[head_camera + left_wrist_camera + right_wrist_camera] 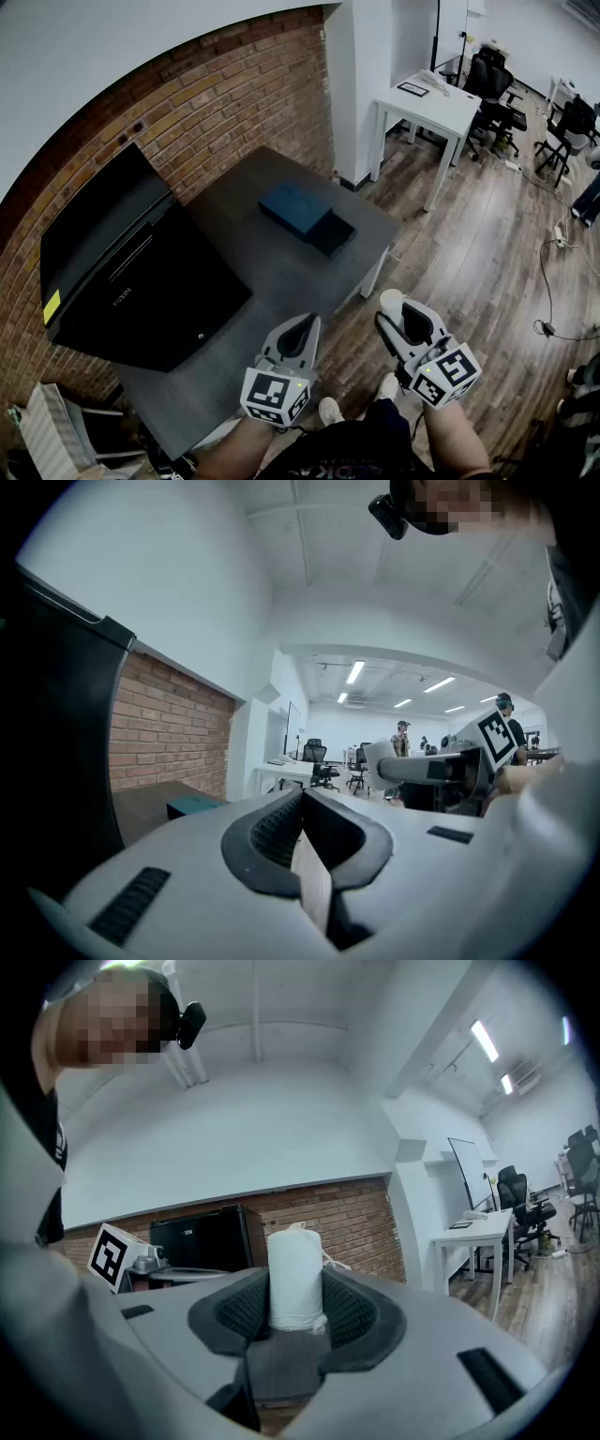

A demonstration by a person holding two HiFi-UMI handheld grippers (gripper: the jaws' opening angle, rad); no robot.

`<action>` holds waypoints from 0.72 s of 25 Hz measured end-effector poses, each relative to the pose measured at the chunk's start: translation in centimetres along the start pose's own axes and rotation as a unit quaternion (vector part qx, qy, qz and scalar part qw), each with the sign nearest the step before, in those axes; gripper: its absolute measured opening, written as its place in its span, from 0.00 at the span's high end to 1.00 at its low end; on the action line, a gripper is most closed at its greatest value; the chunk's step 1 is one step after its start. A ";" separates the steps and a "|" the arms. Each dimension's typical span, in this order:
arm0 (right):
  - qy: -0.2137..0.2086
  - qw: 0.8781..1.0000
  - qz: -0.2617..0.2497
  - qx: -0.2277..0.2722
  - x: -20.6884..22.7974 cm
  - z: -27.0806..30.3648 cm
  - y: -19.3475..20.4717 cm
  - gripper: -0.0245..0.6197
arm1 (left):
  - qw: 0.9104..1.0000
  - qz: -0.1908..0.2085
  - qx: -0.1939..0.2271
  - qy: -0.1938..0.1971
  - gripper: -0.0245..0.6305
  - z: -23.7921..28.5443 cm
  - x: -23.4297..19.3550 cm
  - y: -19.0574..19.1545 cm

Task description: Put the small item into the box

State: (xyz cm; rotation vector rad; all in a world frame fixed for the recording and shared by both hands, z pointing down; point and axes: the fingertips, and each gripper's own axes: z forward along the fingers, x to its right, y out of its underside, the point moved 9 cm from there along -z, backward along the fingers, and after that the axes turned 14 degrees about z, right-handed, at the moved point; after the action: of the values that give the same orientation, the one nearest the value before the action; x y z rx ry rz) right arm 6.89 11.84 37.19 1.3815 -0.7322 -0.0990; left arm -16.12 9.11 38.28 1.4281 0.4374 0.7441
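Note:
A blue box (292, 208) with a dark tray part (333, 235) pulled out beside it lies on the dark grey table (244, 262), toward its far right corner. My right gripper (395, 311) hangs off the table's near right side over the wooden floor, shut on a small white roll (295, 1274) that stands upright between the pads. My left gripper (307, 324) is level with it over the table's near edge, its jaws shut with nothing between them. From the left gripper view the box (197, 805) shows as a low teal shape on the table to the left.
A large black case (122, 272) fills the table's left half against the brick wall (216, 103). A white desk (427, 103) and office chairs (492, 80) stand beyond the table. Cables (553, 281) trail on the floor at right. People (401, 738) stand far off.

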 end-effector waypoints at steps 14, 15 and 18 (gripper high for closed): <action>-0.014 1.000 0.019 -0.004 0.5 0.5 0.2 0.67 | 1.000 -0.002 0.004 -0.003 0.91 0.4 -0.3 -0.1; -0.015 1.000 0.019 -0.004 0.5 0.6 0.2 0.67 | 1.000 -0.003 0.004 -0.003 0.91 0.4 -0.3 -0.1; -0.018 1.000 0.017 -0.004 0.6 0.7 0.0 0.67 | 1.000 -0.002 0.004 -0.003 0.91 0.6 -0.3 -0.1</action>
State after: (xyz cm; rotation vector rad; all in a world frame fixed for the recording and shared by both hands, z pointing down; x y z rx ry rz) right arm 6.99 10.92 37.42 1.3624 -0.7850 -0.0994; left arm -15.90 8.44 38.23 1.4368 0.4397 0.7348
